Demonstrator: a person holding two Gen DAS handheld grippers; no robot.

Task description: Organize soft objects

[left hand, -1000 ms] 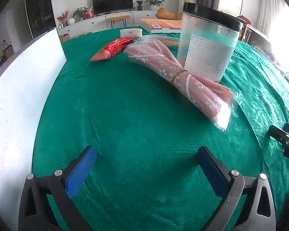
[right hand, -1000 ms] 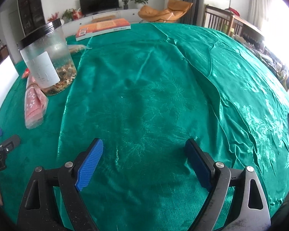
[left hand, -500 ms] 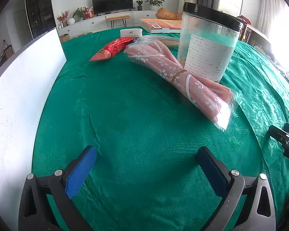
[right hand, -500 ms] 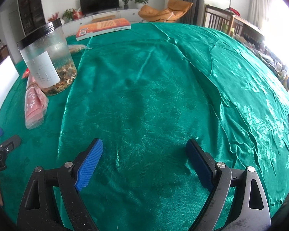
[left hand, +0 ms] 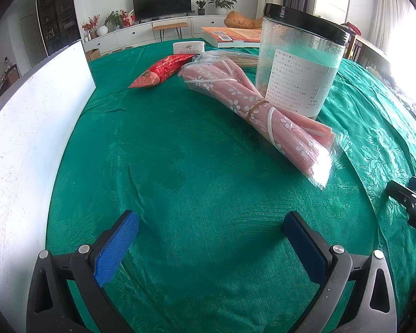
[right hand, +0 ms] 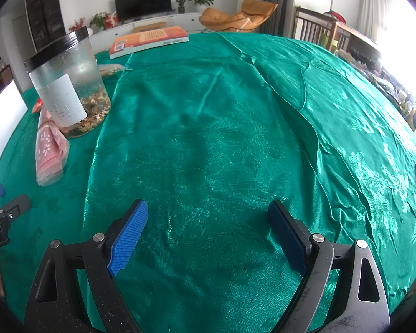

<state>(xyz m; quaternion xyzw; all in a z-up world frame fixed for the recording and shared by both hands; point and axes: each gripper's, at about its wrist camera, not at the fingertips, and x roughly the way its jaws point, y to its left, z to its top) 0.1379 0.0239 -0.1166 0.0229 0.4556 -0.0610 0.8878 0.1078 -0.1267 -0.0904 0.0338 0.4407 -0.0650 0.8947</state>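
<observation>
- Two grippers are in play: my left gripper point(left hand: 210, 238) and my right gripper point(right hand: 208, 227) are both hovering over the green tablecloth point(left hand: 208, 166), jaws spread wide apart, holding nothing.
- One pink floral bundle point(left hand: 263, 113), sealed in clear plastic and banded with an elastic and a white tie, is lying diagonally ahead of my left gripper, well apart from it.
- One red foil packet point(left hand: 160, 70) is lying further back, just beside the bundle's far end.
- One clear jar point(left hand: 299, 63) with a black lid is standing upright, touching or nearly touching the bundle's right side; I cannot tell which. Its white label is carrying printed lines too small for me to read.
- One white tissue pack point(left hand: 188, 46) is sitting behind the red packet; its print is unreadable.
- One orange book point(right hand: 149, 40) is lying flat near the table's far edge, cover text too blurred to read.
- One white board point(left hand: 27, 138) is standing along the left edge of the table.
- One bunch of thin wooden sticks point(left hand: 244, 59) in clear wrap is lying behind the bundle, partly hidden by the jar.
- Nothing is standing between my left gripper and the bundle.
</observation>
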